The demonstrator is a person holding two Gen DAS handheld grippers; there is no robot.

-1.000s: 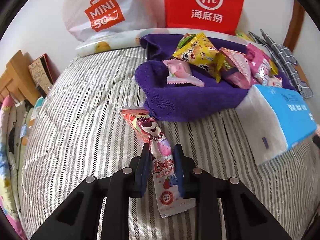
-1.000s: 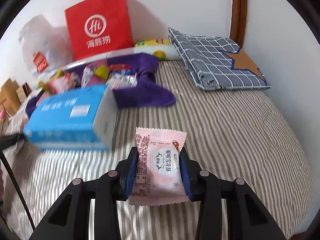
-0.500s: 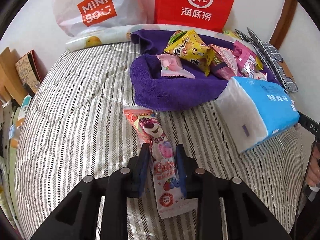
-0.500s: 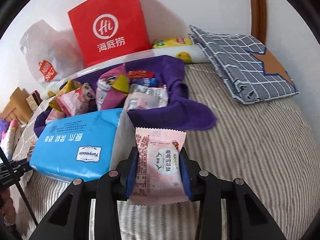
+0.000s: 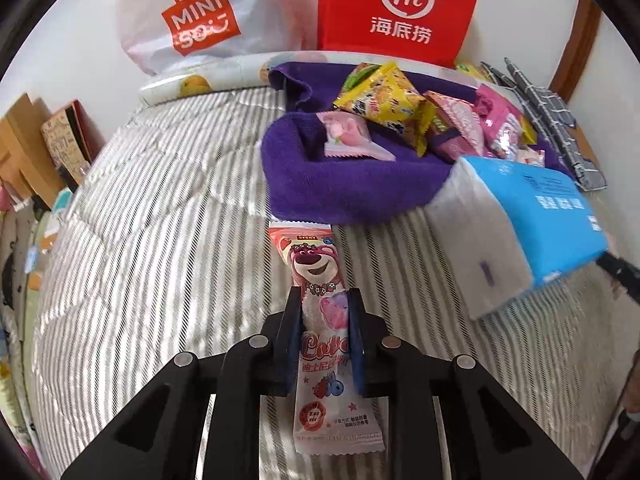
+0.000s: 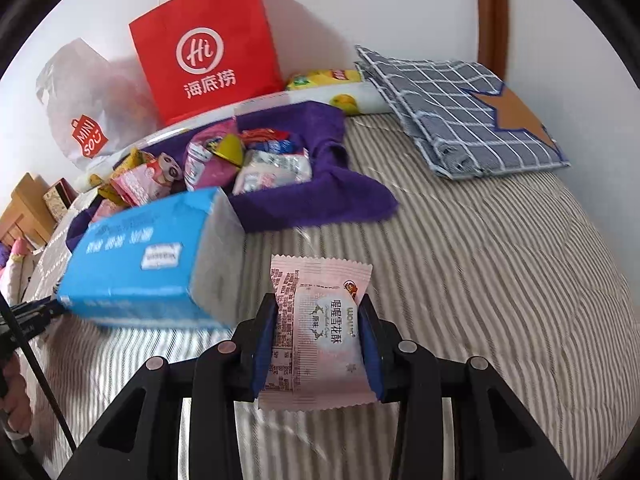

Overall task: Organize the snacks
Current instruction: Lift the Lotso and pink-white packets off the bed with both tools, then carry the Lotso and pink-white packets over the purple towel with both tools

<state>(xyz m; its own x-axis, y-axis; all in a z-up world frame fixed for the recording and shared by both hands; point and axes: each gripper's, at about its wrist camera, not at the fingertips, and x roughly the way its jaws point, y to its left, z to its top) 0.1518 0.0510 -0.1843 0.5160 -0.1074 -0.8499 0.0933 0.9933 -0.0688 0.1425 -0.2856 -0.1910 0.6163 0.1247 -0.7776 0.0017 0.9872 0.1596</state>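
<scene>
bear candy stick [image 5: 320, 280] straightened, left gripper [image 5: 323, 300] jaws closing tighter

Left tool [image 5: 323, 330] pinches a pink bear-print candy stick [image 5: 326, 330].

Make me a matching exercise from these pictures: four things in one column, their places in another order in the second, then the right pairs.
Things:
1. bear-print candy stick
2. pale pink snack packet
3. yellow snack bag
4. red paper bag

Places:
A. against the wall
B. in the left claw
C. on the purple towel
D. in the right claw

Pairs: 1-B, 2-D, 3-C, 4-A
</scene>
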